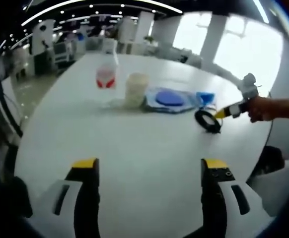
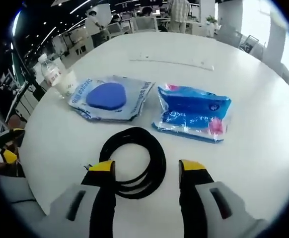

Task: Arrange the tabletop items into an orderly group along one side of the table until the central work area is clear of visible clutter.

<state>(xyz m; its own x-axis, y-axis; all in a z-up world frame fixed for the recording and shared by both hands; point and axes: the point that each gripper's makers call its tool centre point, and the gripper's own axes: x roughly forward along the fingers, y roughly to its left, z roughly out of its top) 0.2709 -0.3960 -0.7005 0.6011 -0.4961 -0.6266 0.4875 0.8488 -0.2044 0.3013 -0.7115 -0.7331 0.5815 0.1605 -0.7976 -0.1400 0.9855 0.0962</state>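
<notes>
Cable (image 2: pixel 133 161), coiled flat on the white worktop (image 2: pixel 253 163), lies just ahead of the right gripper (image 2: pixel 146 167), whose fingers (image 2: pixel 105 167) are spread and empty, straddling its near arc. Beyond lie a blue pouch (image 2: pixel 194 113) and a grey packet (image 2: pixel 108 98); farther off stand a cup (image 1: pixel 136 89) and bottle (image 1: pixel 107 74). The left gripper (image 1: pixel 148 163) hangs spread over bare worktop. Judgement: pinch all loops together, low, so the coil does not unwind.

print on two packets, none of it readable

the grey packet (image 2: pixel 109 98) carries blue lettering along its left edge, too blurred to make out; the blue packet (image 2: pixel 194 113) has a small white mark, also illegible. bottle (image 2: pixel 50 72) label unreadable.
</notes>
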